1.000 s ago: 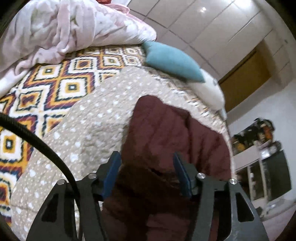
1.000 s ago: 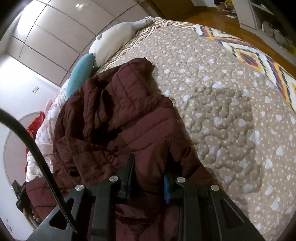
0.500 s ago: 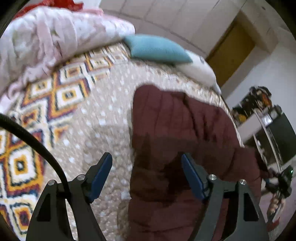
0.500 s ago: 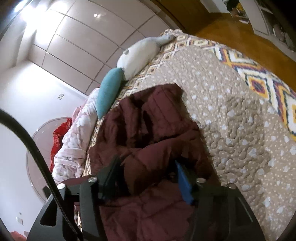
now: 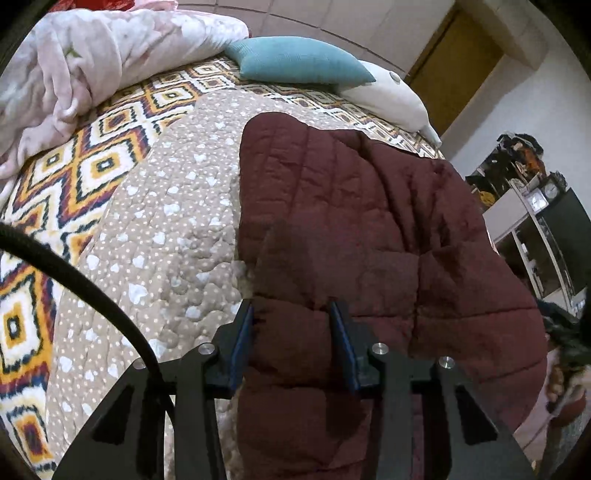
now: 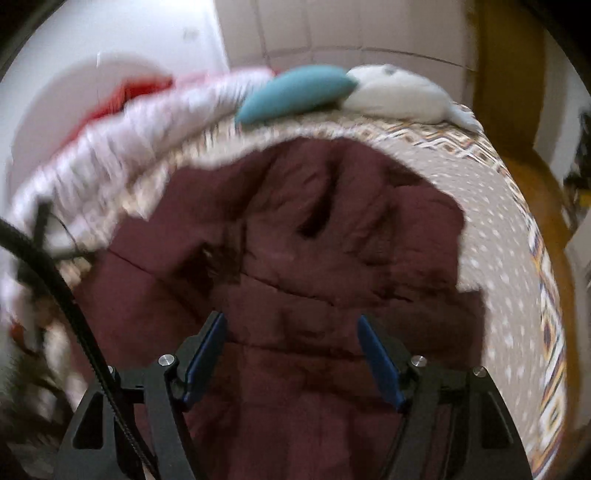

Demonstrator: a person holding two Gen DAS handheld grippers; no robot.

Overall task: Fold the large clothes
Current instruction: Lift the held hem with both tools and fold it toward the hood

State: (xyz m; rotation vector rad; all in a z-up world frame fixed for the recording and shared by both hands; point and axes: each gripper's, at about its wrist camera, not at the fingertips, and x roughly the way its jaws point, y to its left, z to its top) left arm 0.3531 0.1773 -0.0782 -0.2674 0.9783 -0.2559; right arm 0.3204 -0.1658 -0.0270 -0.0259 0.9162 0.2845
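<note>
Left wrist view: left gripper (image 5: 291,336) pinching a puffy fold of maroon quilted jacket (image 5: 354,221) spread ahead on dotted beige quilt (image 5: 173,221). Right gripper (image 6: 291,350) spread wide above it, gripping nothing. Likely soft, bulky, slippery; best grabbed at hem seams.

Pale panelled wall (image 5: 354,18) runs behind the bed (image 5: 92,177), with a wooden door (image 5: 458,55) at its right. Cluttered shelving (image 5: 524,206) stands along the white side wall.
</note>
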